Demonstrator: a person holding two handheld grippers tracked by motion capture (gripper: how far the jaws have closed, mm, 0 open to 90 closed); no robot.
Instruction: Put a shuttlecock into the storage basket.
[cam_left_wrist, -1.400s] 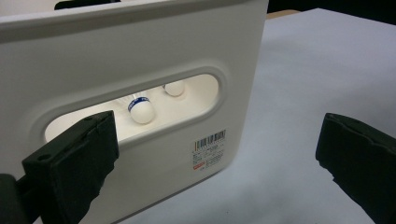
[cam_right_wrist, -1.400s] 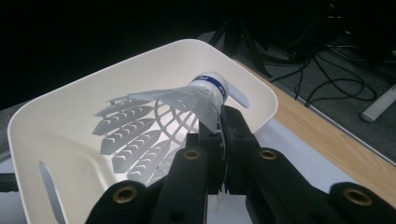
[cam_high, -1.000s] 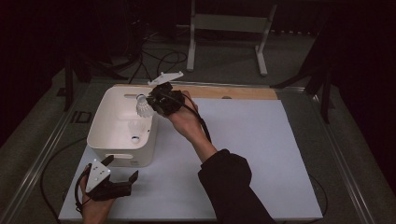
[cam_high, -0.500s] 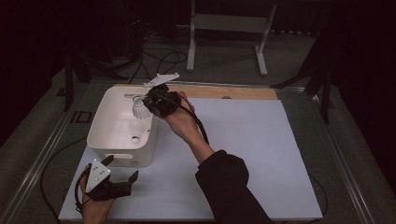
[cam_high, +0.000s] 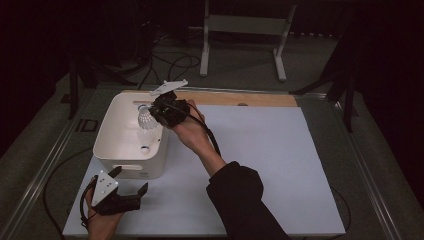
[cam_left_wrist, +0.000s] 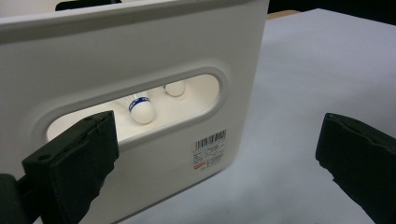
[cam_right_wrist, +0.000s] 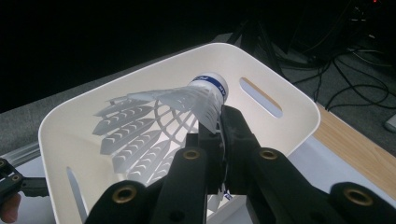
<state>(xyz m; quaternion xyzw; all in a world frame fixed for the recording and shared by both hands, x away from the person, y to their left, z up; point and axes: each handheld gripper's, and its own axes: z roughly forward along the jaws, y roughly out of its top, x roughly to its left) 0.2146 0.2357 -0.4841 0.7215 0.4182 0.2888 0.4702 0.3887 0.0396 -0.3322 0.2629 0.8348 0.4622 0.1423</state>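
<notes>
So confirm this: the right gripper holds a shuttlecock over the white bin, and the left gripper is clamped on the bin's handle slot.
Wrong on the left gripper: its jaws stand open, short of the white bin, as the left gripper view shows. The right gripper does hold the shuttlecock over it.

Right gripper (cam_high: 159, 111) sits left of frame centre in the high view, fingers (cam_right_wrist: 233, 130) pinched together, forearm stretching up from the bottom edge. Left gripper (cam_high: 131, 181) rests at lower left, fingers (cam_left_wrist: 74, 163) spread wide apart.

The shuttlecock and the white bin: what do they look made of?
Shuttlecock: likely plastic skirt, judging by its moulded white lattice; smooth white cap with a blue band, material unclear. Bin: apparently moulded plastic, with smooth satin walls, rounded corners and cut-out handles.
</notes>
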